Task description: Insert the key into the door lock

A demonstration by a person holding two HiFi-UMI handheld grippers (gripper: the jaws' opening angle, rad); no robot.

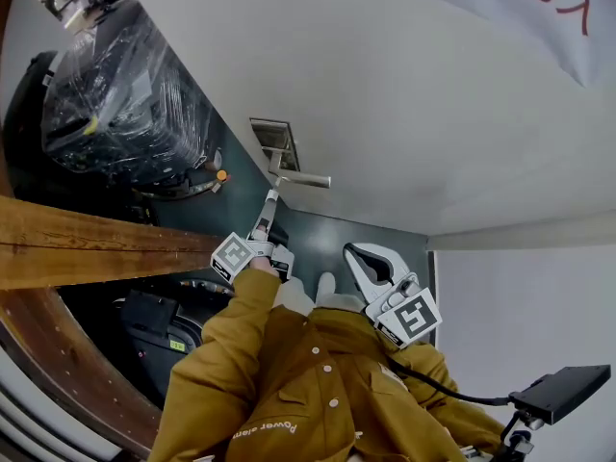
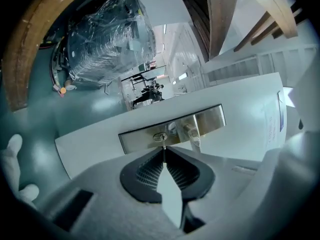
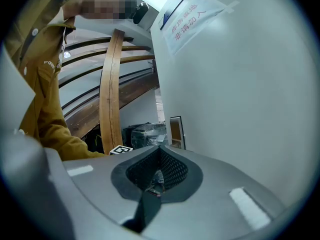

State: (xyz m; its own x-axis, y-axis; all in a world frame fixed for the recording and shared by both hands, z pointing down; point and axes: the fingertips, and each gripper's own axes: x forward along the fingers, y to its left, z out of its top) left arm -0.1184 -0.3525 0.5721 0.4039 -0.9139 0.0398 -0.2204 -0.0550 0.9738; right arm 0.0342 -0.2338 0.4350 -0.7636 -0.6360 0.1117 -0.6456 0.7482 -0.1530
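The white door (image 1: 404, 94) carries a steel lock plate (image 2: 172, 128) with a round keyhole (image 2: 160, 136) and a lever handle (image 2: 193, 134) beside it. In the head view the lock plate (image 1: 274, 145) sits above the handle (image 1: 304, 179). My left gripper (image 2: 163, 150) is shut on a thin key (image 2: 163, 154); the key's tip points at the keyhole and stops just short of it. In the head view the left gripper (image 1: 269, 205) reaches up under the handle. My right gripper (image 1: 358, 254) hangs back near my chest, shut, with nothing seen between its jaws (image 3: 159, 148).
A dark machine wrapped in plastic film (image 1: 125, 104) stands left of the door on the teal floor (image 1: 318, 234). A curved wooden beam (image 1: 77, 243) crosses at the left. A paper notice (image 3: 192, 21) is taped to the door. A black device (image 1: 568, 391) sits at the lower right.
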